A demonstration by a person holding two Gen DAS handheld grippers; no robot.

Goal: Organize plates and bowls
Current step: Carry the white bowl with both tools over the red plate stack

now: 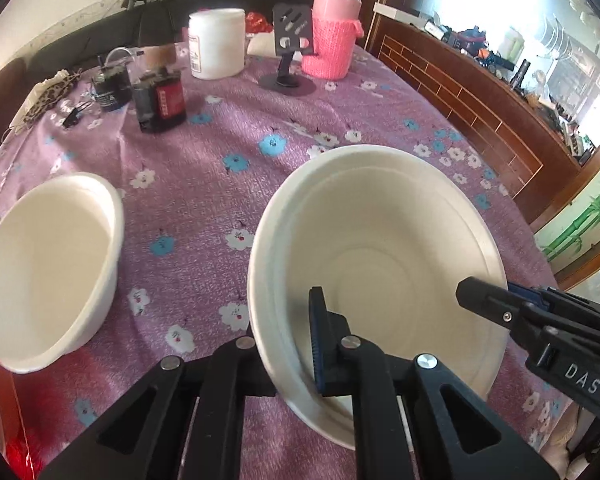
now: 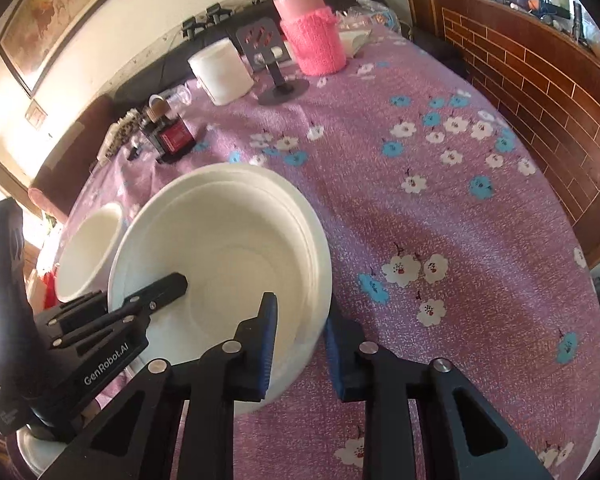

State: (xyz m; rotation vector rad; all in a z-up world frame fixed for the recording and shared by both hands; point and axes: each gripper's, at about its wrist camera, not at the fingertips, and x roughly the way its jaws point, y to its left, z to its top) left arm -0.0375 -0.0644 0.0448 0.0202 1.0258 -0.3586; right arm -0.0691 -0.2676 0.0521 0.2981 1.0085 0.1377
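Observation:
A stack of white nested bowls (image 1: 380,248) sits on the purple flowered tablecloth; it also shows in the right wrist view (image 2: 228,240). My left gripper (image 1: 288,344) straddles its near-left rim, one finger inside, one outside, closed on the wall. My right gripper (image 2: 300,344) straddles the near-right rim the same way. The right gripper also appears in the left wrist view (image 1: 540,320), and the left gripper in the right wrist view (image 2: 140,304). A second white bowl (image 1: 48,272) stands to the left, visible in the right wrist view too (image 2: 88,252).
At the table's far side stand a pink knitted-sleeve bottle (image 1: 334,28), a white jar (image 1: 218,42), a black phone stand (image 1: 290,52), and small dark boxes (image 1: 160,100). A wooden cabinet (image 1: 480,112) runs along the right edge. Part of a white dish (image 2: 36,452) shows at lower left.

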